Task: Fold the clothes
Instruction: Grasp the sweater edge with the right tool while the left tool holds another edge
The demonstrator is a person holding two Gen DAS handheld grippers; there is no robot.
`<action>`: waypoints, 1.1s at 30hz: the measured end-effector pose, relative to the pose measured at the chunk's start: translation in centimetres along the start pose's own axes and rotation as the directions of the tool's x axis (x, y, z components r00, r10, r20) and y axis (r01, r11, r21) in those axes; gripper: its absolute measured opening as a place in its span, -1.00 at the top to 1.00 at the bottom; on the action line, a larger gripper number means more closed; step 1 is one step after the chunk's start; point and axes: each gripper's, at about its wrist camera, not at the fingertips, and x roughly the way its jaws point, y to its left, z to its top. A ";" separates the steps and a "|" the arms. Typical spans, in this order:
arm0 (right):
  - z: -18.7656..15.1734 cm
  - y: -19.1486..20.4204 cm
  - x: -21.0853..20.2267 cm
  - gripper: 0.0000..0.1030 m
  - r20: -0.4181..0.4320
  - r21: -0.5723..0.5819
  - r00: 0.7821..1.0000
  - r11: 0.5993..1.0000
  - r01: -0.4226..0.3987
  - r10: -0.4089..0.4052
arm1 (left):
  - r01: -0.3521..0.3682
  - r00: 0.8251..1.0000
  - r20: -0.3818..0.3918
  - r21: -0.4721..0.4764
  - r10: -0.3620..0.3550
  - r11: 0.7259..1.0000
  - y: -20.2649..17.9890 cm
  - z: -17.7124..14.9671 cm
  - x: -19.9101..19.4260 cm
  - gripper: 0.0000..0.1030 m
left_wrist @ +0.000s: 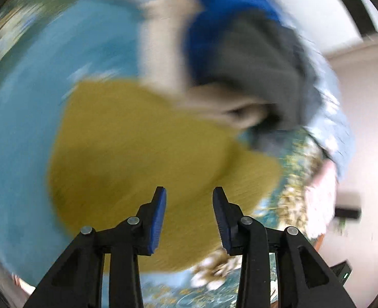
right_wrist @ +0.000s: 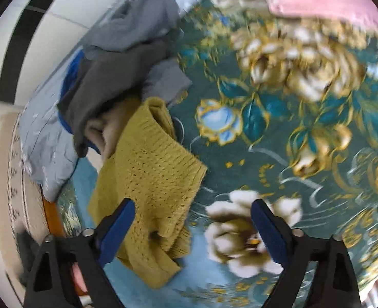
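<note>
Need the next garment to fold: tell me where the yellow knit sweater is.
In the right wrist view, the yellow knit sweater lies lower left on the floral cloth, against the clothes pile.

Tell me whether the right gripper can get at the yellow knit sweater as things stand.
Probably yes. The right gripper has its jaws open with nothing between them, and the yellow knit sweater lies uncovered on the floral cloth just ahead of them, its near edge free of the clothes pile.

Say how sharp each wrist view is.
Left wrist view: heavy swirling motion blur, the yellow sweater a textureless smear, only the left gripper crisp. Right wrist view: sharper, sweater's knit legible, floral cloth mildly blurred; both fisheye-bent.
</note>
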 end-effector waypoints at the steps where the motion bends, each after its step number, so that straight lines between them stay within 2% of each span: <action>1: 0.0 -0.2 0.9 -0.69 -0.014 0.016 1.000 1.000 -0.004 0.004 | -0.025 1.000 -0.009 -0.052 0.025 0.998 2.1 -1.0 0.2 0.26; 4: 0.0 -1.0 3.2 -0.54 -0.058 0.057 0.998 0.998 -0.021 0.024 | -0.055 0.998 -0.046 -0.217 0.046 0.975 7.7 -3.8 1.1 0.26; 7: -0.1 -2.3 5.7 -0.45 -0.101 0.106 0.993 0.993 -0.049 0.060 | -0.029 0.999 -0.043 -0.367 0.014 0.930 11.5 -6.5 2.1 0.26; 9: -0.1 -3.1 7.3 -0.36 -0.121 0.139 0.989 0.988 -0.070 0.087 | -0.006 0.999 -0.039 -0.437 -0.012 0.899 12.9 -8.0 3.0 0.26; 14: -0.2 -4.2 10.1 -0.28 -0.138 0.207 0.981 0.973 -0.105 0.135 | 0.076 0.994 -0.023 -0.581 -0.110 0.810 14.9 -11.9 5.7 0.25; 18: -0.1 -3.7 11.0 -0.27 -0.134 0.204 0.981 0.972 -0.114 0.143 | 0.140 0.981 -0.008 -0.655 -0.192 0.742 15.1 -13.9 7.6 0.14; 19: -0.1 -3.6 11.1 -0.18 -0.137 0.202 0.980 0.973 -0.115 0.144 | 0.153 0.978 -0.003 -0.667 -0.208 0.729 15.0 -14.3 8.0 0.14; 23: 0.0 -3.1 11.3 0.61 -0.151 0.224 0.975 0.966 -0.126 0.163 | 0.191 0.968 0.013 -0.687 -0.251 0.701 14.4 -14.9 9.1 0.09; 25: 0.0 -2.9 11.0 0.73 -0.143 0.238 0.973 0.961 -0.144 0.181 | 0.209 0.964 0.035 -0.707 -0.262 0.676 14.6 -15.0 9.6 0.08; 30: -0.2 -2.2 8.9 0.78 -0.114 0.216 0.968 0.957 -0.194 0.223 | 0.253 0.955 0.089 -0.748 -0.285 0.614 14.9 -14.6 10.4 0.08; 33: 0.0 -2.1 7.7 0.78 -0.108 0.192 0.969 0.961 -0.198 0.221 | 0.274 0.948 0.113 -0.770 -0.298 0.576 15.1 -14.3 10.9 0.09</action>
